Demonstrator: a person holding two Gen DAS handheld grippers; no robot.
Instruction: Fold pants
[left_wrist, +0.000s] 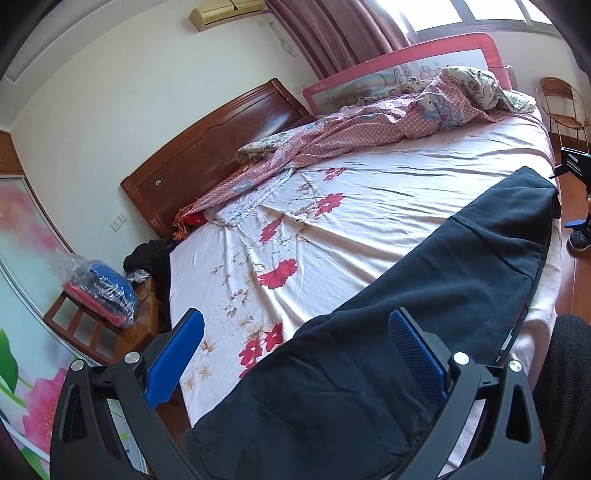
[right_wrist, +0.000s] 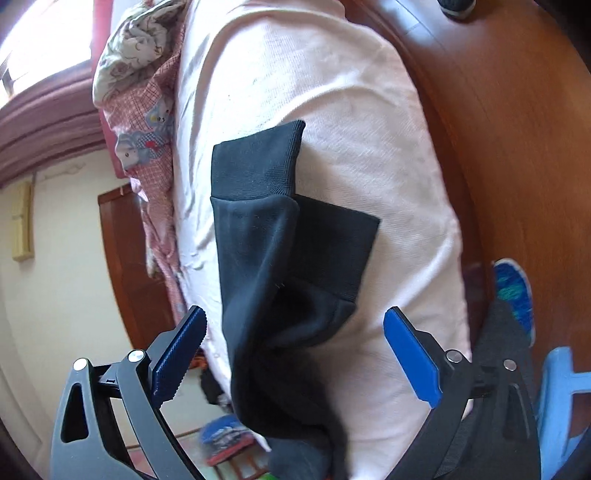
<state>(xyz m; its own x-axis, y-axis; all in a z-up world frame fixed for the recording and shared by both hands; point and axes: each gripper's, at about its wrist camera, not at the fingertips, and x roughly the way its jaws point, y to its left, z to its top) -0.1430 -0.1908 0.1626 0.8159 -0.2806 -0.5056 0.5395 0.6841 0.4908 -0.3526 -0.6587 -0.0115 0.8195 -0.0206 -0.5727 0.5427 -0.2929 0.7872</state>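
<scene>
Dark navy pants (left_wrist: 424, 302) lie stretched along the near edge of the bed, legs one on the other. My left gripper (left_wrist: 295, 354) is open, its blue fingers wide apart over the waist end, holding nothing. In the right wrist view the pants (right_wrist: 273, 258) show their ribbed cuffs (right_wrist: 255, 166), the lower cuff offset to the right. My right gripper (right_wrist: 295, 350) is open above the leg end, empty. The right gripper also shows at the far right of the left wrist view (left_wrist: 576, 166).
The bed sheet (left_wrist: 369, 192) is pale pink with red flowers. A crumpled pink quilt (left_wrist: 369, 122) lies along the far side by the wooden headboard (left_wrist: 207, 155). A bedside table (left_wrist: 110, 328) holds a plastic bag. A wicker chair (left_wrist: 561, 107) and wooden floor (right_wrist: 517, 147) lie beyond the bed.
</scene>
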